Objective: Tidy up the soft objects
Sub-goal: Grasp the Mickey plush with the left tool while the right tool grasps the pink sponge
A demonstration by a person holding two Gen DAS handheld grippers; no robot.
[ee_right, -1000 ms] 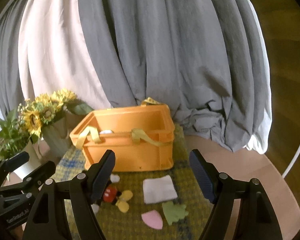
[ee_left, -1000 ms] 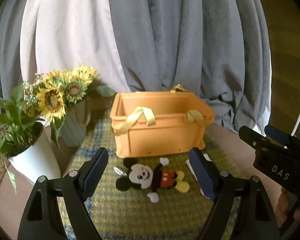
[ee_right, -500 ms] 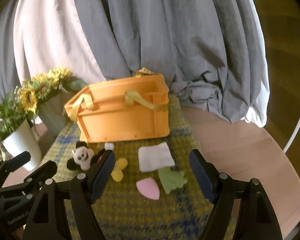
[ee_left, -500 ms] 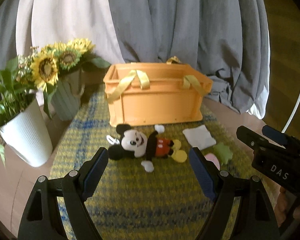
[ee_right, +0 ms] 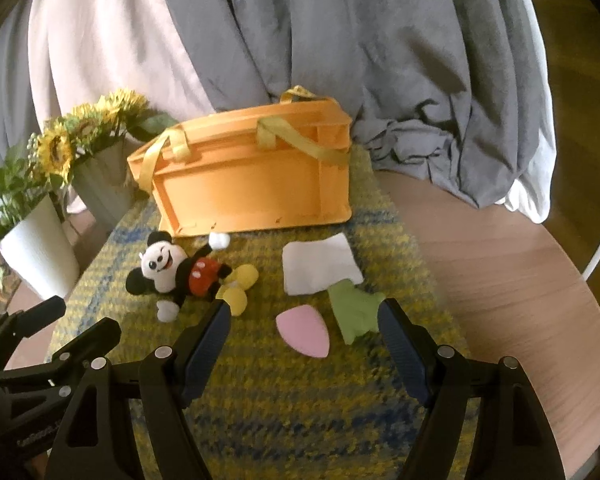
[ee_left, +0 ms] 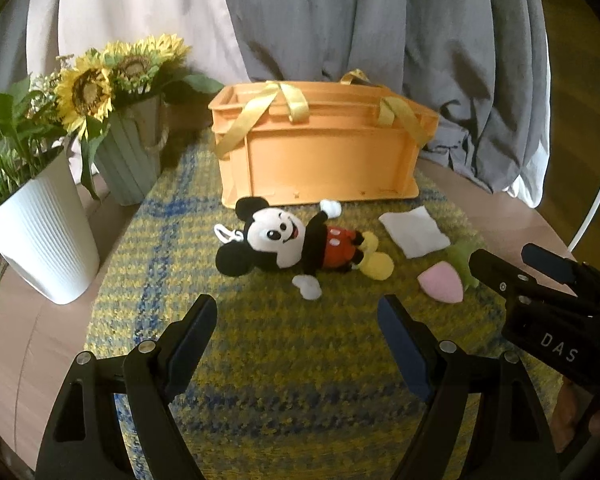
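A mouse plush (ee_left: 296, 240) in red shorts and yellow shoes is lying on its back on the yellow-and-blue woven mat (ee_left: 260, 360), head to the left, just in front of the orange crate (ee_left: 320, 160). To its right a white folded cloth (ee_right: 320, 266), a green soft piece (ee_right: 354, 310) and a pink pad (ee_right: 304, 330) are lying close together, the cloth overlapping the green piece. The crate is standing at the far end of the mat with yellow ribbon handles draped over its rim; I cannot see what is inside. On the far left a white pot (ee_left: 40, 232) of leaves and a green vase (ee_left: 130, 168) of sunflowers are standing. The left gripper (ee_left: 296, 344) is hanging wide apart and empty near the plush; the right gripper (ee_right: 304, 344) is gaping too, gripping nothing, with the pink pad lying between its fingers.
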